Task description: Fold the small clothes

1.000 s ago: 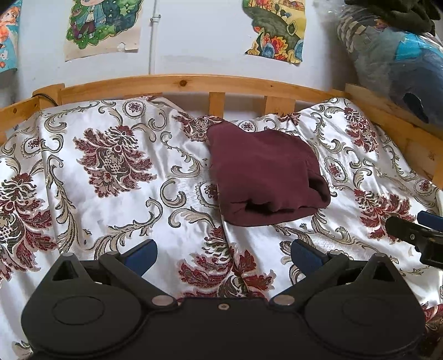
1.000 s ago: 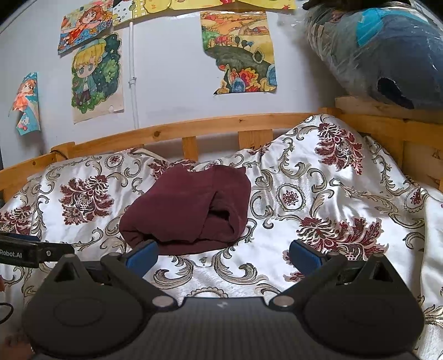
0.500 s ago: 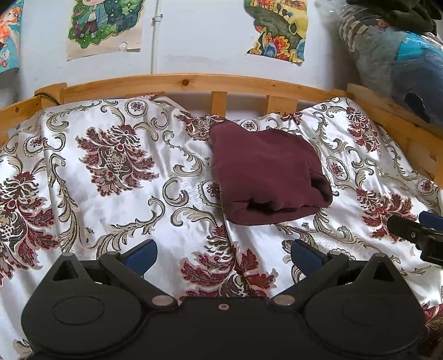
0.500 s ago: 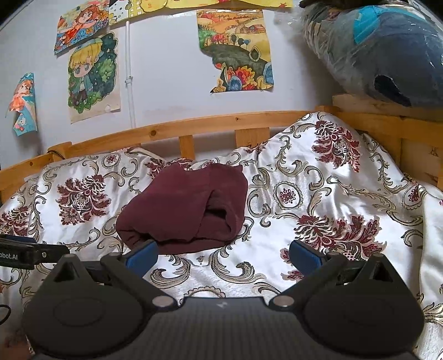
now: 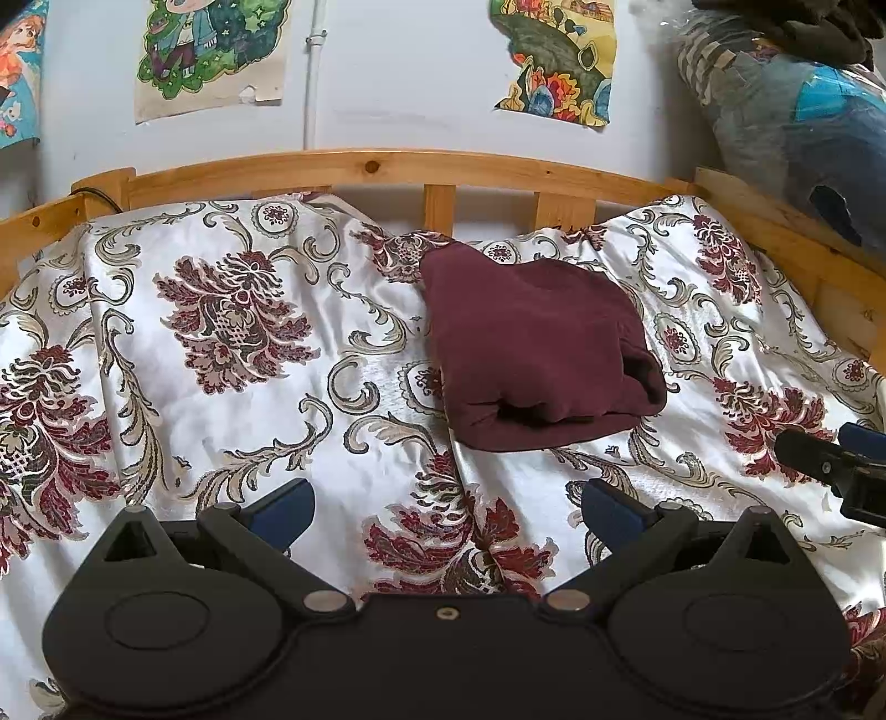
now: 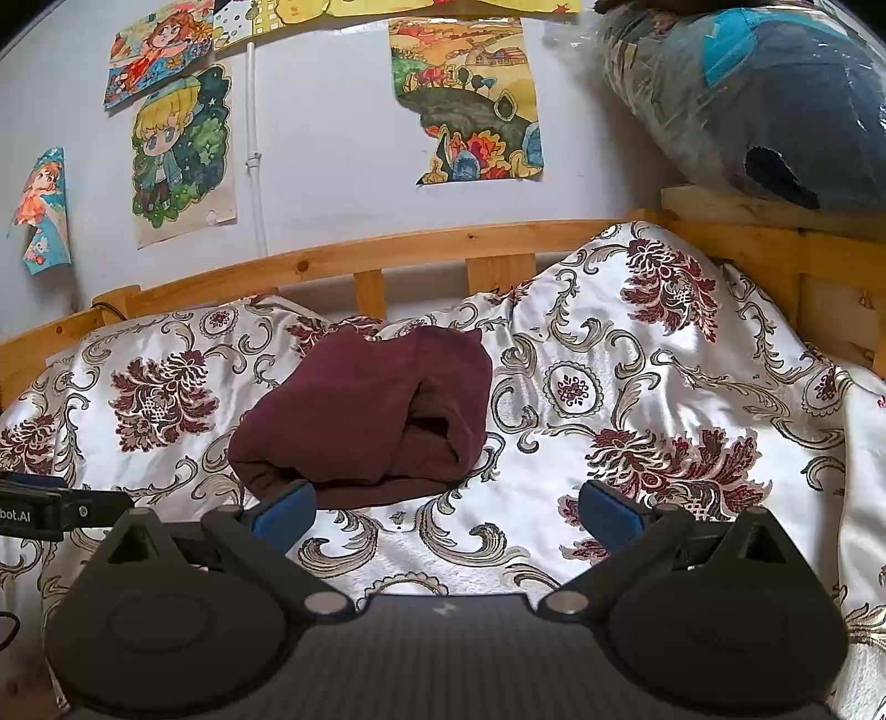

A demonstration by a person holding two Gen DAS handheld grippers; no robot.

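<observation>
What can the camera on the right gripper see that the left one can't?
Only the right wrist view shows the yellow-haired cartoon face and the yellow pictures along the top of the wall. Only the left wrist view shows the dark clothes piled on the plastic bundle. Both show the folded maroon garment, the flowered bedspread and the wooden rail.

Left black hand-held gripper [image 5: 446,512]: I see its blue-padded fingers spread wide, holding nothing.
Right black hand-held gripper [image 6: 446,512]: blue-padded fingers likewise wide apart, empty, level beside my left.
</observation>
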